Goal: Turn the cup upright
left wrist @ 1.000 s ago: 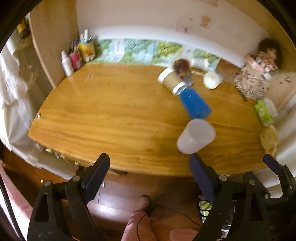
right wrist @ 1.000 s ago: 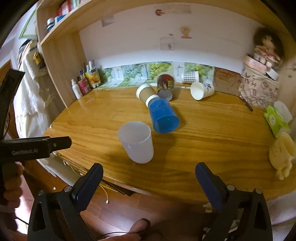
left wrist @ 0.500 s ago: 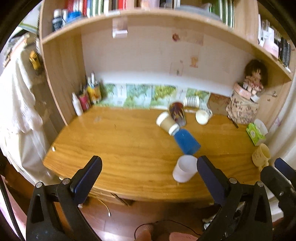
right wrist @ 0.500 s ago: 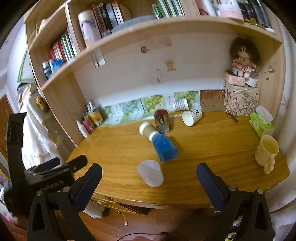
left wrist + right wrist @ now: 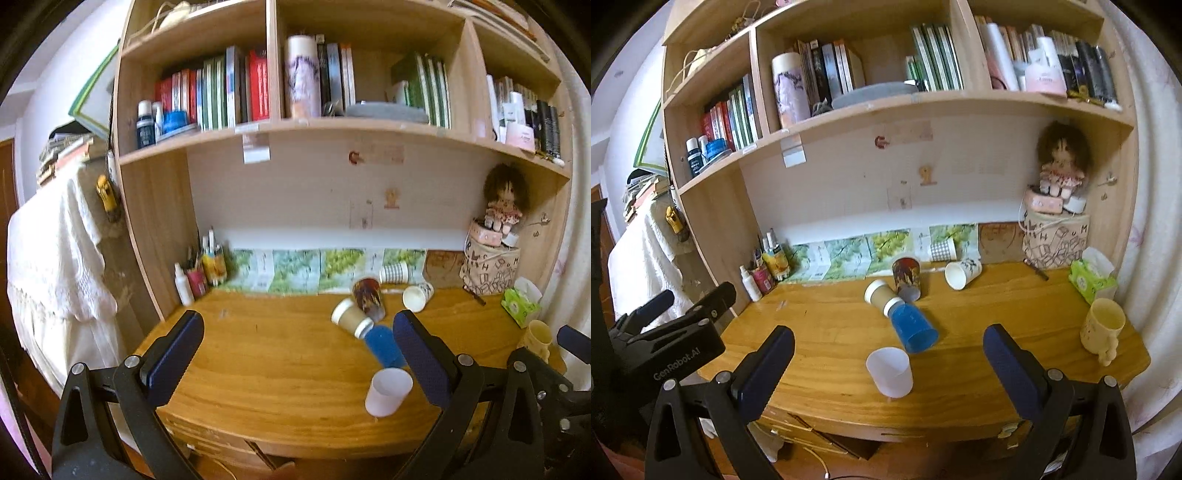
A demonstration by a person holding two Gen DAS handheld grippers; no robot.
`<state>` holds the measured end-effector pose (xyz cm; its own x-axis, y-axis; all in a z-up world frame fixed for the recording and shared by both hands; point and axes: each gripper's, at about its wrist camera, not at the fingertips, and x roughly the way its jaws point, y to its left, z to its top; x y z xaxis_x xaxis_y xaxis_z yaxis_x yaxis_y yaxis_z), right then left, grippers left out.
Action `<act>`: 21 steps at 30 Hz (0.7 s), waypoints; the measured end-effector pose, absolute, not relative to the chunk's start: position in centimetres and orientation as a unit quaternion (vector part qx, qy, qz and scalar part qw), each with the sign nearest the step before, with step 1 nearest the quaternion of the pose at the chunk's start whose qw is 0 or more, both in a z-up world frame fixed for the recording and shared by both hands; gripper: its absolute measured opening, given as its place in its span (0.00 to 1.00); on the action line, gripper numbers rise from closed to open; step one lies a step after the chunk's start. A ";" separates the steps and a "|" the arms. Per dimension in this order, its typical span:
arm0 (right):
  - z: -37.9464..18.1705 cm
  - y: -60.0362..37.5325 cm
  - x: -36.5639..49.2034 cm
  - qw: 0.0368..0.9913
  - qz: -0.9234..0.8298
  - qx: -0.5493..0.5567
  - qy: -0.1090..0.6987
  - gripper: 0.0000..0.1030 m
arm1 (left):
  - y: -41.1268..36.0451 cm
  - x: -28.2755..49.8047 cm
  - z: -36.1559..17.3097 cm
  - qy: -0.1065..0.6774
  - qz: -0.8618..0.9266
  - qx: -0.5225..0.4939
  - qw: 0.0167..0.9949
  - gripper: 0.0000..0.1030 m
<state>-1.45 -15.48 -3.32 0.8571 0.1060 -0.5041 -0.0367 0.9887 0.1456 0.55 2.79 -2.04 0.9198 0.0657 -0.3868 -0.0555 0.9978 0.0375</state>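
A translucent white cup (image 5: pixel 891 372) stands upright near the desk's front edge; it also shows in the left wrist view (image 5: pixel 388 391). Behind it a blue cup (image 5: pixel 914 328) lies on its side, and it shows in the left wrist view (image 5: pixel 384 345) too. A brown paper cup (image 5: pixel 881 294), a dark patterned cup (image 5: pixel 907 277) and a white paper cup (image 5: pixel 962 272) also lie tipped. My left gripper (image 5: pixel 295 354) is open and empty, back from the desk. My right gripper (image 5: pixel 888 360) is open and empty, also in front of the desk edge.
The wooden desk (image 5: pixel 997 317) sits under a bookshelf (image 5: pixel 886 107). A yellow mug (image 5: pixel 1102 328) and green tissue box (image 5: pixel 1091 278) stand at the right, bottles (image 5: pixel 759 273) at the back left, a doll on a box (image 5: pixel 1058 206) at the back right. A checked cup (image 5: pixel 943 249) lies by the wall.
Both grippers have pulled back and tilted up from the desk, so the cups look smaller and the bookshelf came into view. The cups have not moved.
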 end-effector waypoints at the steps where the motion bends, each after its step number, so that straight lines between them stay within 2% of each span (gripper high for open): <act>1: -3.3 -15.5 -1.5 0.962 0.038 0.065 0.263 0.99 | 2.7 0.4 -1.9 0.193 0.029 0.015 0.981 0.99; 21: -3.4 -15.2 -0.7 0.958 0.034 0.063 0.277 0.99 | 2.3 1.0 -2.1 0.196 0.009 0.016 0.981 0.99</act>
<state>-0.71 -15.20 -3.43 0.8443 0.1002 -0.5265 -0.0299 0.9896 0.1404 1.05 2.29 -2.05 0.9233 0.0240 -0.3832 -0.0119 0.9994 0.0340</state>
